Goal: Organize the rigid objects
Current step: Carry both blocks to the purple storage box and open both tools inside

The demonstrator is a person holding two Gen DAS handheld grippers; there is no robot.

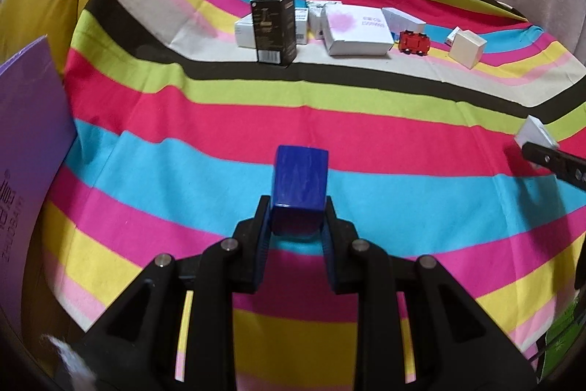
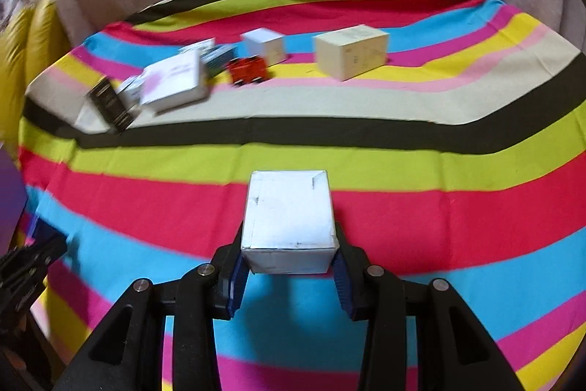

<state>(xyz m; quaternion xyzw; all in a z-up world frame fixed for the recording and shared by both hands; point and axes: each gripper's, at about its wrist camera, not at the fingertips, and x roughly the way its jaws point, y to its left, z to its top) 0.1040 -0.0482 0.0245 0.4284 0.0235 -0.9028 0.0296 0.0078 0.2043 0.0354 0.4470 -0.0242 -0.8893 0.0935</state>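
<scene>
Left wrist view: the left gripper (image 1: 297, 207) pinches a glossy dark blue rectangular block (image 1: 299, 185) above the bright striped cloth (image 1: 366, 120). Beyond stand a tall black carton (image 1: 274, 29), white cardboard boxes (image 1: 357, 30) and a small red toy car (image 1: 414, 43). Further right, the right gripper (image 2: 289, 257) clamps a plain white cardboard box (image 2: 289, 218).

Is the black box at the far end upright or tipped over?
Upright. In the left wrist view the black box stands on its small end, barcode low on its front, taller than the white boxes beside it.

Striped cloth (image 1: 219, 105) under black box (image 1: 274, 28), white boxes (image 1: 357, 30), red toy car (image 1: 414, 42).
</scene>
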